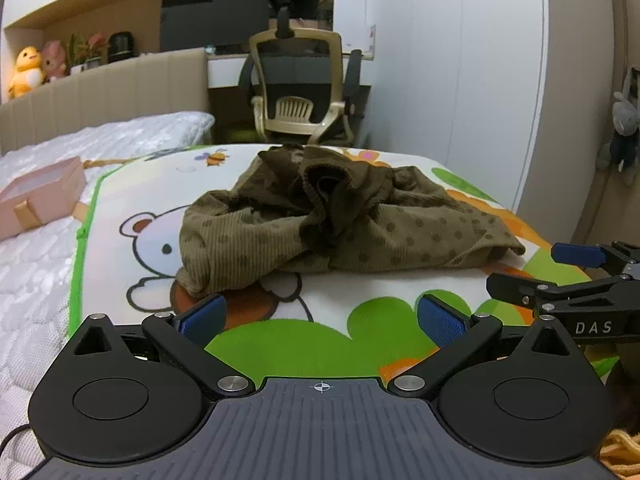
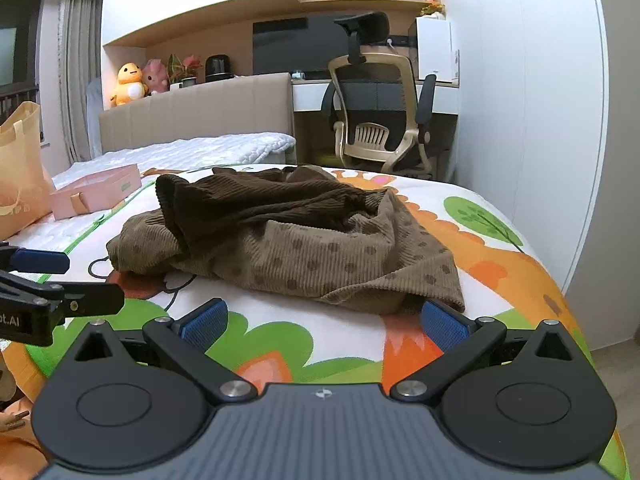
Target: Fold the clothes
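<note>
A crumpled brown ribbed garment with dark dots (image 1: pixel 320 220) lies in a heap on a cartoon-printed mat (image 1: pixel 280 336) on the bed. It also shows in the right wrist view (image 2: pixel 296 248). My left gripper (image 1: pixel 320 320) is open and empty, just short of the garment's near edge. My right gripper (image 2: pixel 324 322) is open and empty, its right finger close to the garment's near hem. The right gripper shows at the right edge of the left wrist view (image 1: pixel 576 276). The left gripper shows at the left edge of the right wrist view (image 2: pixel 52 280).
A pink box (image 2: pixel 96 192) sits on the white mattress (image 1: pixel 36 264) to the left. A tan bag (image 2: pixel 20 168) stands further left. An office chair (image 2: pixel 380 100) and desk stand beyond the bed. A white wardrobe (image 2: pixel 528 80) is on the right.
</note>
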The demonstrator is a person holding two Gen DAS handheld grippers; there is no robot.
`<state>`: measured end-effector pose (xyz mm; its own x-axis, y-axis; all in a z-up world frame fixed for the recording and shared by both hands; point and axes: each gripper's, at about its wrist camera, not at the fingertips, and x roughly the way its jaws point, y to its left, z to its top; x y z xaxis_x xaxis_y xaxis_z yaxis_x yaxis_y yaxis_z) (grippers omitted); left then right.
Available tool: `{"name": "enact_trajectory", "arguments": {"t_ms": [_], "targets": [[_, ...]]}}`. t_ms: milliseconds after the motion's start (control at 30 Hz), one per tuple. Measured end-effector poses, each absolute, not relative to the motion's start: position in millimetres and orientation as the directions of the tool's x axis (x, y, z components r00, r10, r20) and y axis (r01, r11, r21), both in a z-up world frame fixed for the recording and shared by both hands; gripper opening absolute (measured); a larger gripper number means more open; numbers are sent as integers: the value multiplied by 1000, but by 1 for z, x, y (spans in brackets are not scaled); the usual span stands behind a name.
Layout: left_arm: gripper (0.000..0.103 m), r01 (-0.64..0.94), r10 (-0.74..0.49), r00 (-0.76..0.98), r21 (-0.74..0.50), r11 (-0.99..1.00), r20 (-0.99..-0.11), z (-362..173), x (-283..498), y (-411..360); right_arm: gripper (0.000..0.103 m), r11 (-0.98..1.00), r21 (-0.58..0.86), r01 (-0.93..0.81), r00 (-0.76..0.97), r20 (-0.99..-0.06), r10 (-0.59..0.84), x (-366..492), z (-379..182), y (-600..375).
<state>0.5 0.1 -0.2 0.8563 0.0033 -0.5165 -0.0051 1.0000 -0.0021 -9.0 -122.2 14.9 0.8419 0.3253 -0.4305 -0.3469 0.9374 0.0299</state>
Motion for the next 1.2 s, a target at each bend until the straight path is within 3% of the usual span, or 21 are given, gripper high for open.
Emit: {"name": "enact_trajectory", "arguments": {"t_ms": [1200], "targets": [[103,-42,33,847,-6,999,-530,-3,1,2,103,933,66,-353,811,-475,341,-5,10,-122]]}}
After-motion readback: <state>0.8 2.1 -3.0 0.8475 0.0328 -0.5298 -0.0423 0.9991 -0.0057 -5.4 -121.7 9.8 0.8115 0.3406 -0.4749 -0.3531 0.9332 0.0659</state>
